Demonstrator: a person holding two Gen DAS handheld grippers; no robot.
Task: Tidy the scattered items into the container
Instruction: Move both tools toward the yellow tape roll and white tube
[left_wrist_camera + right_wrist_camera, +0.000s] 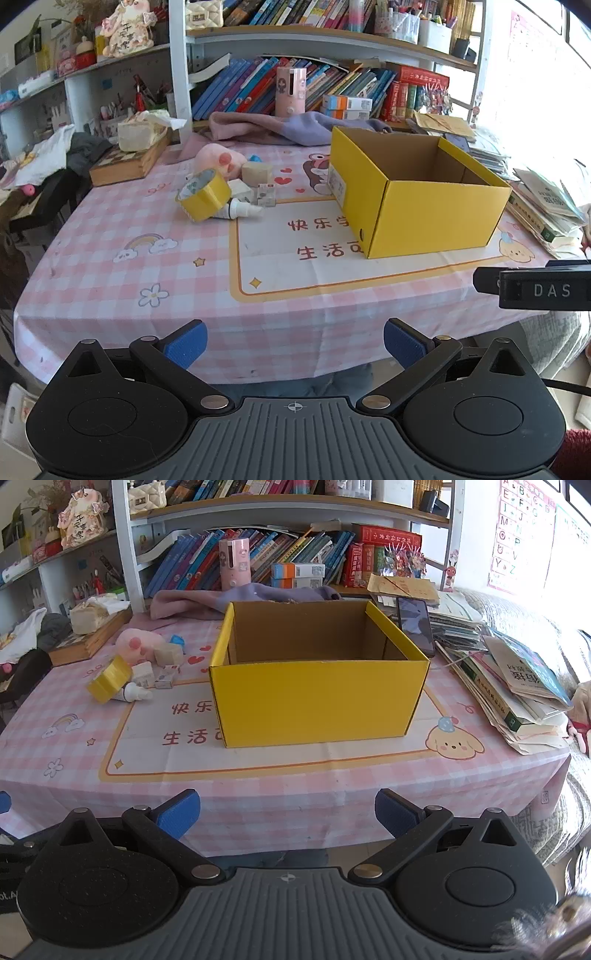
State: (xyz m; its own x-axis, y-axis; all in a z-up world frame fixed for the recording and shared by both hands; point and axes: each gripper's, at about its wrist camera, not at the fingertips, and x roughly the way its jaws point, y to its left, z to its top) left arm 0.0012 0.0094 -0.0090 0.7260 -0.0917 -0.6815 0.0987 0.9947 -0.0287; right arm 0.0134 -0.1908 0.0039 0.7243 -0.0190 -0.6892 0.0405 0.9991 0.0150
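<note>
1. The left gripper point(295, 341) is released: its two blue-padded fingers point(186, 345) stand wide apart with nothing between them, held off the near edge of the table point(110, 266).
2. The right gripper point(288, 818) is likewise released and empty, its blue pads point(395, 818) spread apart in front of the table edge. Part of its black body enters the left wrist view from the right.
3. The container, a yellow cardboard box point(317, 701), stands open-topped on the pink checked tablecloth, right of centre. No items are visible in the part of its interior that shows.
4. The scattered items lie in a cluster to the left of the box, apart from it:
   - a yellow tape roll point(203, 195), tilted on its edge;
   - a small white bottle point(242, 210), lying on its side and touching the tape roll;
   - a small printed carton point(266, 195), just beside the bottle;
   - a pale round block point(257, 173), behind the carton;
   - a pink plush toy point(219, 158), at the rear of the cluster;
   - a small blue object point(255, 158), beside the plush toy, too small to identify.
5. A purple cloth point(251, 598) lies behind the box. A stack of books point(517, 701) occupies the right side of the table.
</note>
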